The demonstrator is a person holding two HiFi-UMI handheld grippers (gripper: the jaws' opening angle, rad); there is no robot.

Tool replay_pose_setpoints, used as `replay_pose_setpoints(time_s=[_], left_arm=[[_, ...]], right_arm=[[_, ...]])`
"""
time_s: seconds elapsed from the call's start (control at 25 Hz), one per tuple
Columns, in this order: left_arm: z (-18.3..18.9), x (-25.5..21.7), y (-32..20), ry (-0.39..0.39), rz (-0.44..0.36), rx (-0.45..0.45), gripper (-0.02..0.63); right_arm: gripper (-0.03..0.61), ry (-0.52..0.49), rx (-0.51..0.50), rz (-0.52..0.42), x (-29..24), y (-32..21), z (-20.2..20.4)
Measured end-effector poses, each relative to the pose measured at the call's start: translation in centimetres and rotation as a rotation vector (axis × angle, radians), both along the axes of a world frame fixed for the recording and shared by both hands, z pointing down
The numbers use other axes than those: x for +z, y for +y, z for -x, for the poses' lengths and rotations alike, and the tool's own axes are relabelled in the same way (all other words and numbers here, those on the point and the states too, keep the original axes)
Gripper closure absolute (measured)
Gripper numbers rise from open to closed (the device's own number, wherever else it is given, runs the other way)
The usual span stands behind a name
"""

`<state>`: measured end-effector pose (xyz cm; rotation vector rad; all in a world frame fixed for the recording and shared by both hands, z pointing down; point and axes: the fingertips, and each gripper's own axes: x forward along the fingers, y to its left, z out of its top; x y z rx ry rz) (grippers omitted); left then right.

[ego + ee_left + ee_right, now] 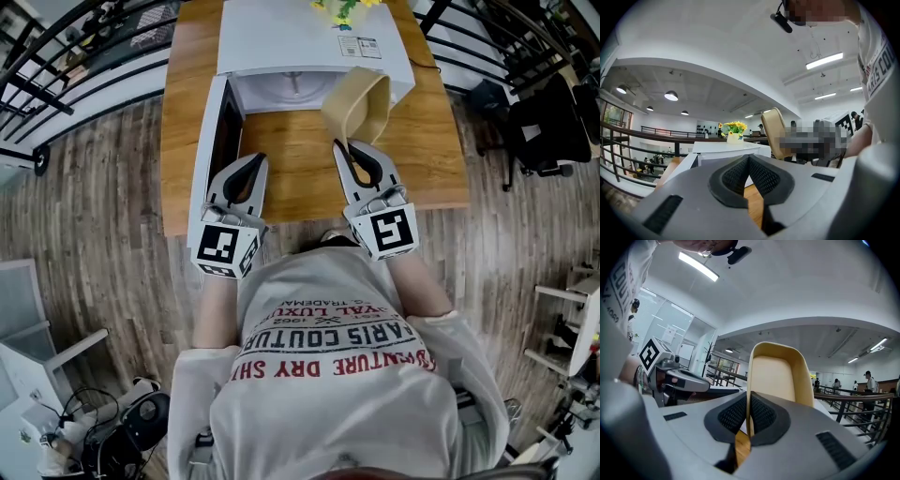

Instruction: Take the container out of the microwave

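A tan, empty container [358, 105] hangs tilted on its side above the wooden table, just in front of the white microwave [309, 42]. My right gripper [343, 143] is shut on the container's rim; in the right gripper view the container [776, 376] rises straight up from between the closed pads. The microwave's door [217, 141] stands swung open to the left and its cavity [281, 92] looks bare. My left gripper [255, 159] hovers over the table beside the door, its jaws closed with nothing between them [748, 158].
A yellow flower pot [345, 8] stands on top of the microwave [726, 147]. The wooden table [300, 173] ends close to the person's body. Railings [75, 47] run along the left and back. A black chair [544, 122] stands at the right.
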<state>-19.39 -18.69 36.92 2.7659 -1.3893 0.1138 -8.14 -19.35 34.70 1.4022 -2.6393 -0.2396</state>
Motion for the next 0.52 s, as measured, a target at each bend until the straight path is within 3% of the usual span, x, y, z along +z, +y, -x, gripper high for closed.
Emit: replay_pose_setpoints(time_s=[0.52], left_arm=[[0.2,0.0,0.2,-0.001,0.022,-0.013,0.601]], right_arm=[[0.548,-0.021,0.028,-0.027,-0.4,-0.2,0.2]])
